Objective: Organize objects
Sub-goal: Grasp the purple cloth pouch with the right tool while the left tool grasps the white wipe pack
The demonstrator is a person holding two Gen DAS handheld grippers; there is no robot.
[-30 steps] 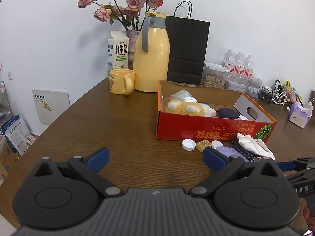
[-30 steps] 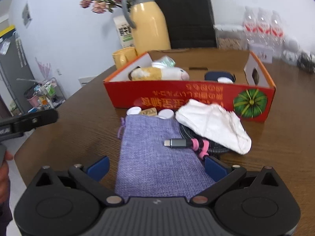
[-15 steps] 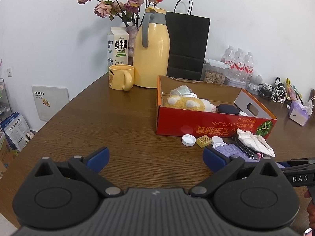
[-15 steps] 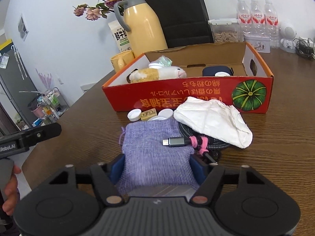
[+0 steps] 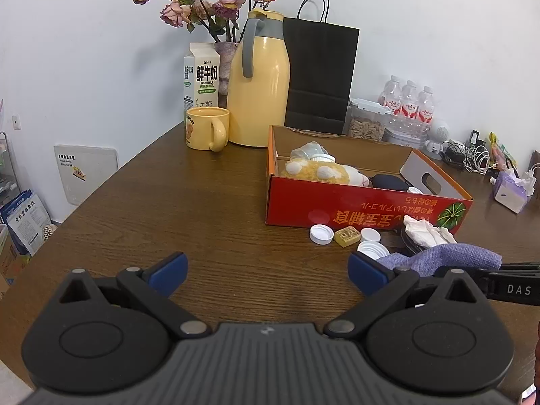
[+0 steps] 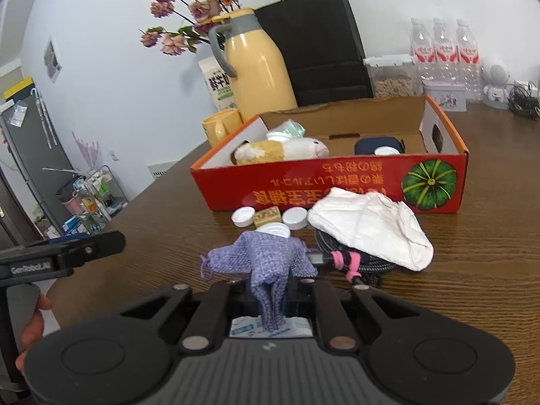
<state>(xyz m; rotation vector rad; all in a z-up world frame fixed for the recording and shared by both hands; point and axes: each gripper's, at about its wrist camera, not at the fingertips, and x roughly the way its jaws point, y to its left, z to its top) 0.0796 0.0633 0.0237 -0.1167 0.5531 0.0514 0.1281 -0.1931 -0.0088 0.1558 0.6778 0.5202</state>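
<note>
My right gripper [image 6: 270,292] is closing its jaws on a purple fabric pouch [image 6: 270,260], which is bunched between the pads and raised at its near end. The same pouch [image 5: 449,258] shows at the right of the left wrist view. Beside it lie a black cable with a pink tie [image 6: 347,261], a crumpled white cloth [image 6: 371,226], white bottle caps [image 6: 243,217] and a small gold block [image 6: 267,216]. Behind them stands the red cardboard box [image 6: 337,182] holding a plush toy [image 6: 280,150]. My left gripper [image 5: 266,270] hangs open above bare wood, nothing between its fingers.
At the back of the brown table [image 5: 152,219] stand a yellow thermos [image 5: 258,84], a yellow mug [image 5: 206,133], a milk carton [image 5: 200,77], a vase of flowers, a black paper bag [image 5: 319,77] and water bottles [image 5: 408,104]. Cables and a tissue pack sit far right.
The right gripper's jaws went from wide open around the flat pouch to pinched on it, and the pouch is now gathered and lifted. The left gripper stayed put.
</note>
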